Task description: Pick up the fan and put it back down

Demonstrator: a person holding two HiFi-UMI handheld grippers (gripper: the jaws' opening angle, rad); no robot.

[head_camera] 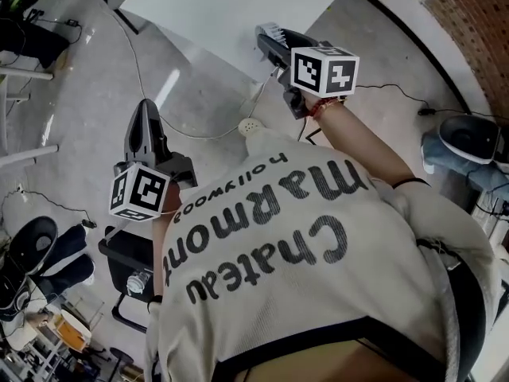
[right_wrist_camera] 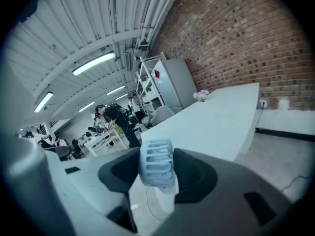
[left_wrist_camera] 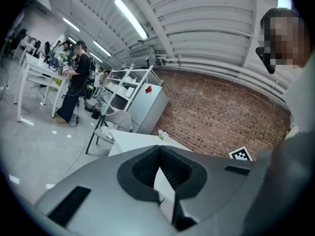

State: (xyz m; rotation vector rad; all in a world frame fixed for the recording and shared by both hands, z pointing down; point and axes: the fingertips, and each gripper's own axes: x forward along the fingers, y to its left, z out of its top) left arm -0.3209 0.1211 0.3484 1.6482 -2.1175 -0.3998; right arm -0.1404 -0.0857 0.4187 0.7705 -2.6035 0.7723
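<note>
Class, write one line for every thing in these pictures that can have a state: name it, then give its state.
right tool: shut on the fan.
fan: clamped between the right tool's jaws and held in the air, off the table.
left tool: jaws together at the tips, nothing between them.
ceiling lights: on.

The fan (right_wrist_camera: 156, 162) sits between the fingers of the right gripper (head_camera: 272, 43), at the table (head_camera: 231, 6) edge, the left gripper (head_camera: 145, 127) to its left.
</note>
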